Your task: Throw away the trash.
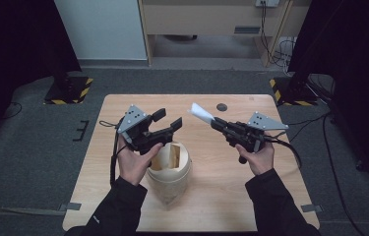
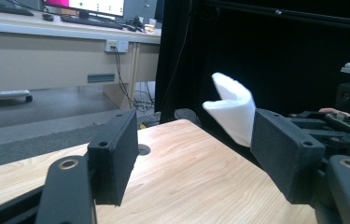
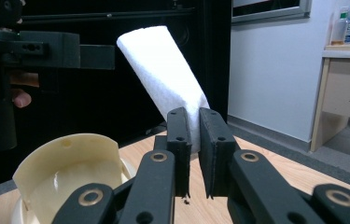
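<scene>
1. Your right fingers (image 3: 182,135) are pinched narrow on the lower end of a white folded cloth (image 3: 161,74), which sticks up and away from them at a tilt.
2. In the high view the right gripper (image 1: 215,123) points toward the bench's far middle, and the cloth (image 1: 200,112) juts from its tip, held above the bench (image 1: 221,196).
3. Your left fingers (image 2: 114,156) stand wide apart with nothing between them; bare wood shows through the gap.
4. The left gripper (image 1: 167,120) hangs in the air over the bench's left half, aimed toward the right one, so the cloth (image 2: 233,109) shows just past its farther finger.
5. Your left hand (image 1: 133,160) grips its handle from below; your right hand (image 1: 258,157) does the same on the other side, both in dark sleeves.
6. A cream bin (image 1: 169,169) with a swing lid stands on the bench just beside and under your left hand. In the right gripper view its lid (image 3: 65,161) rises to the left of the fingers.
7. A small dark round hole (image 1: 222,107) sits near the bench's far edge, just beyond the cloth.
8. Dark carpet lies around the bench, and a desk (image 2: 46,51) stands farther off.
</scene>
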